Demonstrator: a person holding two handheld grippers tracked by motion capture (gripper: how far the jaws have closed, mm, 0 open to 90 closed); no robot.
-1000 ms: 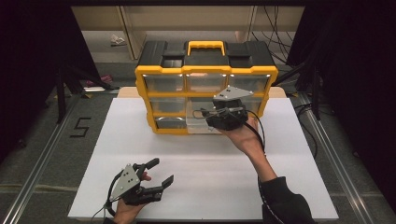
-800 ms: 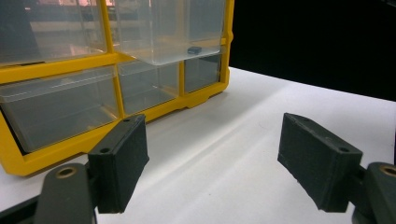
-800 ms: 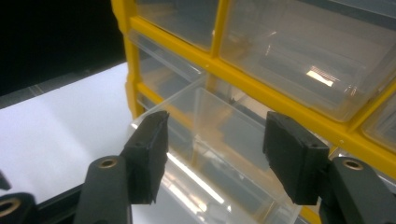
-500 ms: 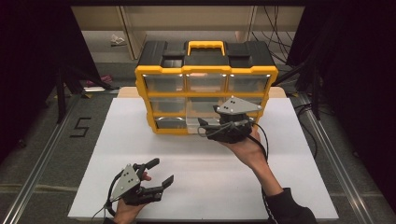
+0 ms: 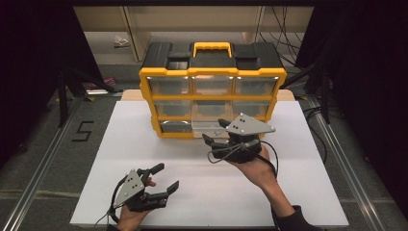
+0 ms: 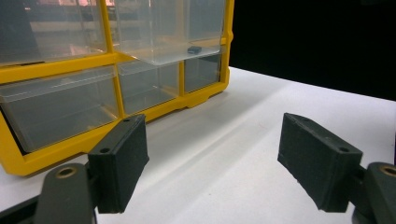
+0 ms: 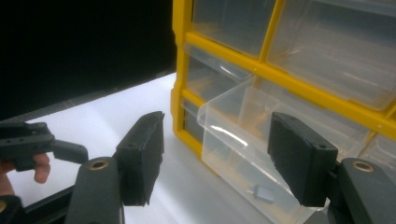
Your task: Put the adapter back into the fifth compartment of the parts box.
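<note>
Drawer (image 5: 208, 129) of clear plastic stands pulled out from the bottom row, middle column, of the yellow organiser (image 5: 211, 89) at the far side of the white table (image 5: 298, 192). A small grey piece (image 7: 264, 192) lies on its floor in the right gripper view. The right gripper (image 5: 211, 140) is just in front of the drawer, jaws wide apart and holding nothing; the right hand (image 5: 255, 166) reaches in from the near right, forearm angled toward the organiser. The left gripper (image 5: 166, 177) rests low at the near left, well apart from the organiser, jaws also spread wide and empty, pointing right and far.
</note>
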